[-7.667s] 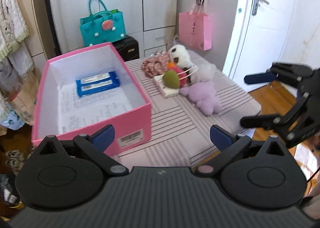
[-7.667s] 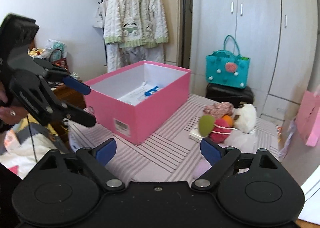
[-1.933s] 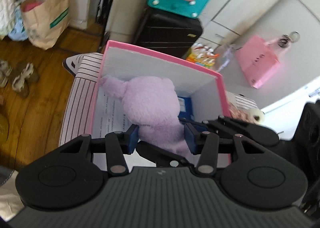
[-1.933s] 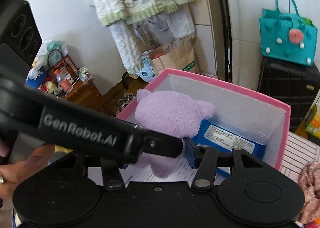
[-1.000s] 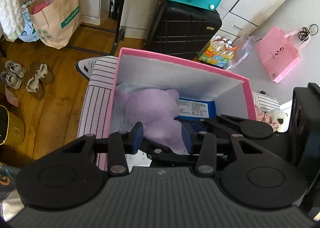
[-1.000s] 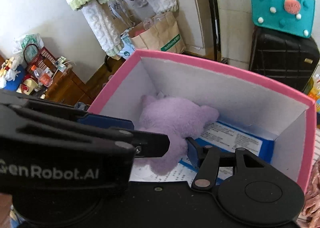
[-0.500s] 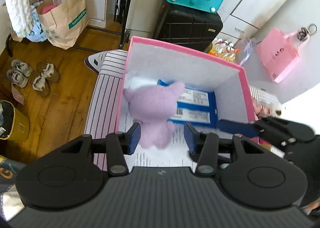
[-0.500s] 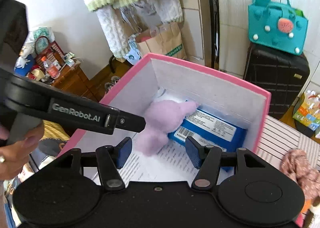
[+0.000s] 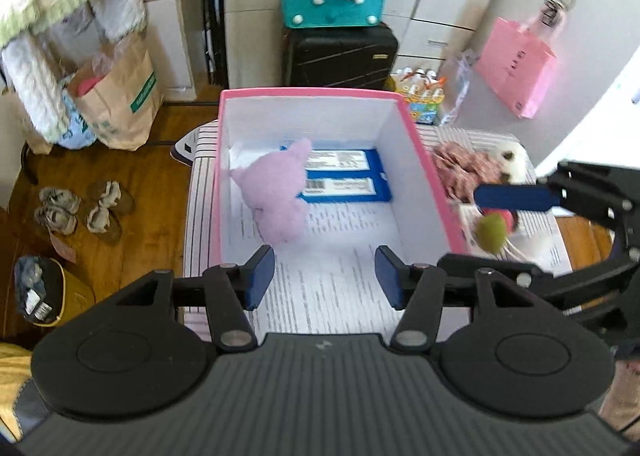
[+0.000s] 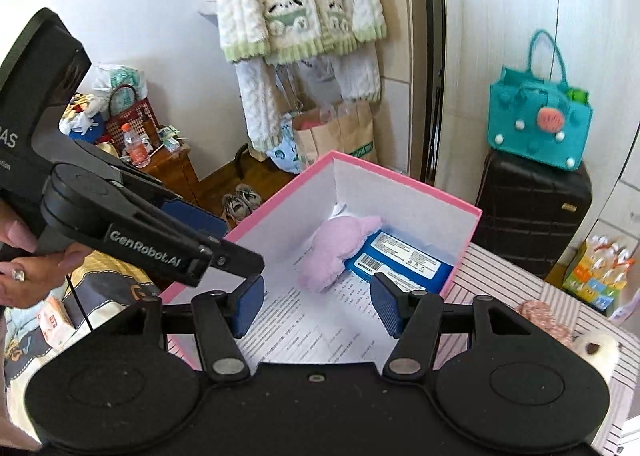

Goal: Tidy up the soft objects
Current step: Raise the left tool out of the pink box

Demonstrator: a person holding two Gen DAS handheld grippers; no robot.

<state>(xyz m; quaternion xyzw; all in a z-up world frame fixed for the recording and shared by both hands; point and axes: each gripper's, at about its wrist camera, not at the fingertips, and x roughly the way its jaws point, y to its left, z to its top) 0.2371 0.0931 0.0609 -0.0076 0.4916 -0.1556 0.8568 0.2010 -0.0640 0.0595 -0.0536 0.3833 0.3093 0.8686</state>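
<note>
Surface: a striped tablecloth [image 9: 200, 183] is being seen spread over the table, ahead of and below both grippers.
Box: a pink box [image 9: 424, 159] is being carried on the cloth, straight ahead of the left gripper.
Right of the box: a floral fabric bundle [image 9: 460, 167], a white plush [image 9: 514, 159], a green and pink soft ball [image 9: 494, 230] and printed paper [image 9: 548, 244] are being seen lying on the cloth.

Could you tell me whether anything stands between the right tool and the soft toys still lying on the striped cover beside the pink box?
Nothing visible does. In the left wrist view the right tool hangs open, its fingers on either side of the green and red soft balls, outside the pink box. The white plush and floral cloth lie uncovered beyond.
</note>
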